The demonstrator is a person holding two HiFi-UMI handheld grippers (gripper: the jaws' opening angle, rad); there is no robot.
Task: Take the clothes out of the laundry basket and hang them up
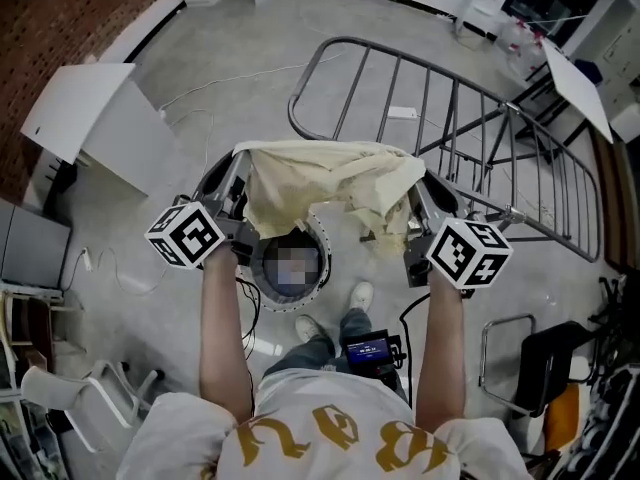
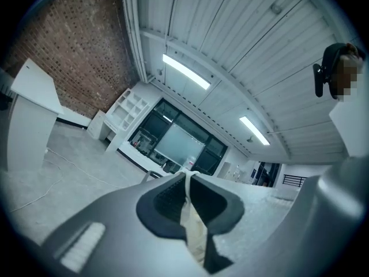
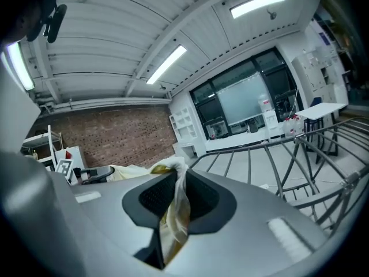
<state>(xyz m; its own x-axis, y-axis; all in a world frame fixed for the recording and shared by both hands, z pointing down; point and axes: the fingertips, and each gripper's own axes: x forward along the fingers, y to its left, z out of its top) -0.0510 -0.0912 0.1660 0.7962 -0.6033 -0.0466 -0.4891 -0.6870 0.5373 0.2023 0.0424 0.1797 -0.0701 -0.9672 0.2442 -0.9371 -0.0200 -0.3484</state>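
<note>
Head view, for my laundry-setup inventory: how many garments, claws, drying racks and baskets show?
cream garment: 1
claws: 2, the left claw and the right claw
drying rack: 1
laundry basket: 1
Total: 5

**Bright, even room light; heavy fisheye at the grippers**

Long white fluorescent ceiling strips [image 2: 185, 71] [image 3: 258, 3] light the room evenly and burn out to pure white. In the head view the pale grey concrete floor [image 1: 230, 28] carries only faint, soft shadows; the pale cream cloth [image 1: 320, 178] shows no glare. Both gripper views bow straight lines and go black at the corners; the left gripper [image 2: 187, 178] and right gripper [image 3: 174, 178] sit too near for sharp focus.
</note>
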